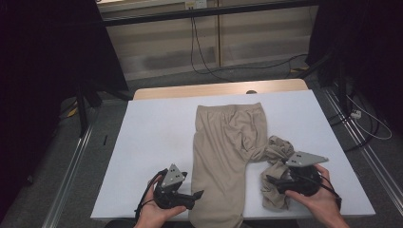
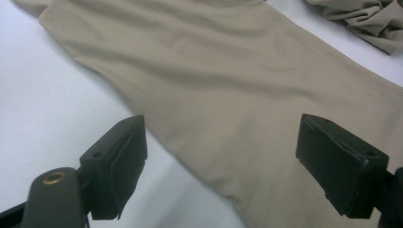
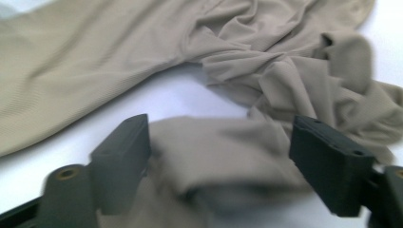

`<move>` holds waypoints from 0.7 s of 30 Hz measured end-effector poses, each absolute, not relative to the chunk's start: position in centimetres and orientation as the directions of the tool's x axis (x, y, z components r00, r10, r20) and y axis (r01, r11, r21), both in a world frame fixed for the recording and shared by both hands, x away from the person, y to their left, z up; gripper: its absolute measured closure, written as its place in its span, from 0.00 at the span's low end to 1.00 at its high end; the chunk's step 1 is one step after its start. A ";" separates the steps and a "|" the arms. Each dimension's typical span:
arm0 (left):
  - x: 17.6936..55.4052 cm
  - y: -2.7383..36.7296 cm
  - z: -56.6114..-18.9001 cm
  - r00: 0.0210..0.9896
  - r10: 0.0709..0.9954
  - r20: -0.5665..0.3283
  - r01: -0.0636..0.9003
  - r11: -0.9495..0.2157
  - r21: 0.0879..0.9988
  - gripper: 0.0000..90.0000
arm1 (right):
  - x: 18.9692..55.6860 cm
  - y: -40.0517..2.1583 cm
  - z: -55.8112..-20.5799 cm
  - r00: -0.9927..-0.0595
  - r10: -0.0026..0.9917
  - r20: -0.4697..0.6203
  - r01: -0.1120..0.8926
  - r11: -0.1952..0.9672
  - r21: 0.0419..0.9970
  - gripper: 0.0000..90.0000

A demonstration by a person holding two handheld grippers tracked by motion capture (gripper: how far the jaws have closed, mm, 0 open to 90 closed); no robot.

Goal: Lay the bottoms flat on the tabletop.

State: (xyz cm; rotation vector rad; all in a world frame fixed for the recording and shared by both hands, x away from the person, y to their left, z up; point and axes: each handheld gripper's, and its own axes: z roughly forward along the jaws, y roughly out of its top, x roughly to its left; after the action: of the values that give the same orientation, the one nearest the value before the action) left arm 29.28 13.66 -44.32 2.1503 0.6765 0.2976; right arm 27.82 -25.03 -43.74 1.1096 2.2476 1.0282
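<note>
Currently, beige trousers [image 1: 223, 156] are spread on the white tabletop [image 1: 152, 142] — soft, light, slippery; the bunched leg [image 3: 304, 80] should be gripped at its hem. Both claws — left [image 2: 221, 156], right [image 3: 218, 161] — are released.

Table [image 1: 152, 123]: bare white left half, passable. Centre: flat beige trousers [image 1: 228, 142]. Right front: bunched trouser leg [image 1: 278, 152], an obstruction.

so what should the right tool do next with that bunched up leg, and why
Probably close the right tool on the crumpled leg of the beige fabric trousers and pull it straight: its jaws stand open around that cloth, while the other leg lies flat.
</note>
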 end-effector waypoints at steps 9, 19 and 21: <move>29.3 13.8 -44.4 0.826 0.563 -0.036 0.372 -0.495 0.785 0.20 | 29.1 -25.1 -46.1 -0.614 0.789 -0.023 0.520 0.427 0.740 0.77; 29.4 13.8 -44.4 0.824 0.566 -0.039 0.377 -0.495 0.783 0.20 | 25.2 -24.1 -45.4 -0.696 0.718 -0.005 0.512 0.502 0.697 0.92; 29.3 13.8 -44.4 0.824 0.564 -0.043 0.379 -0.494 0.782 0.20 | 24.1 -23.7 -45.3 -0.717 0.697 0.002 0.505 0.517 0.691 0.92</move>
State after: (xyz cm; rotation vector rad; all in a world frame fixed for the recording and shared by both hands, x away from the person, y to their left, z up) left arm 29.32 13.84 -44.37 2.1479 0.6892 0.2756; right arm 24.09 -23.70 -45.31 1.0105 2.4847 0.9976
